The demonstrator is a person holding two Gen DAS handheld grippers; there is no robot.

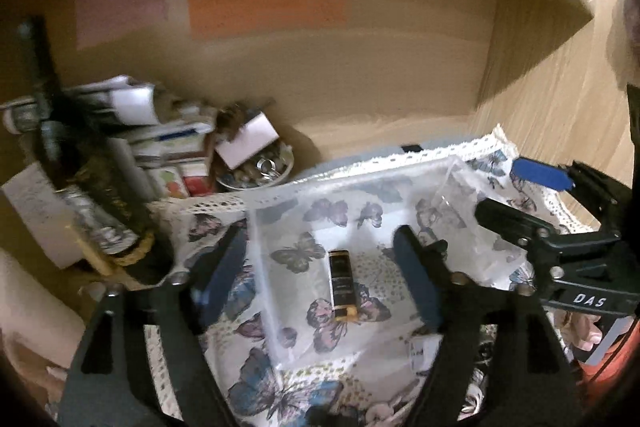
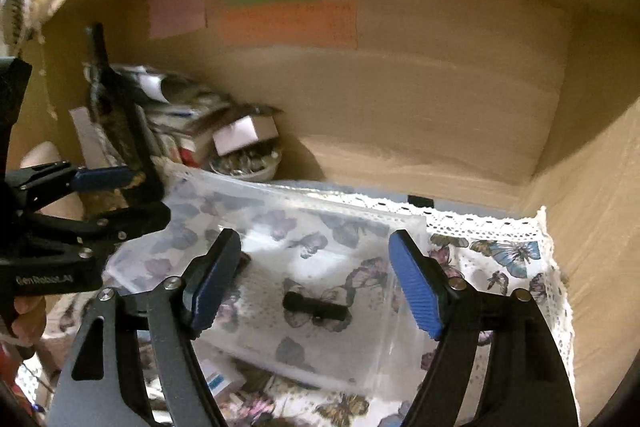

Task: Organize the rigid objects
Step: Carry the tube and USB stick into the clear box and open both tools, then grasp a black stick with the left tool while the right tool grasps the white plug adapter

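Note:
A small black tube with a gold band (image 1: pixel 342 285) lies inside a clear plastic bag (image 1: pixel 360 211) on a butterfly-print cloth (image 1: pixel 280 387). In the right wrist view the tube (image 2: pixel 316 307) shows as a dark shape in the bag (image 2: pixel 320 247). My left gripper (image 1: pixel 320 271) is open, its jaws either side of the tube and above it. My right gripper (image 2: pixel 316 283) is open over the bag. The right gripper also shows at the right of the left wrist view (image 1: pixel 520 195), and the left gripper at the left of the right wrist view (image 2: pixel 120 195).
Everything sits in a wooden shelf compartment with coloured paper notes (image 1: pixel 264 7) on the back wall. At the back left is a pile of boxes and tubes (image 1: pixel 132 131) and a bowl of small metal items (image 1: pixel 256 171). A lace cloth edge (image 2: pixel 480 223) runs along the back.

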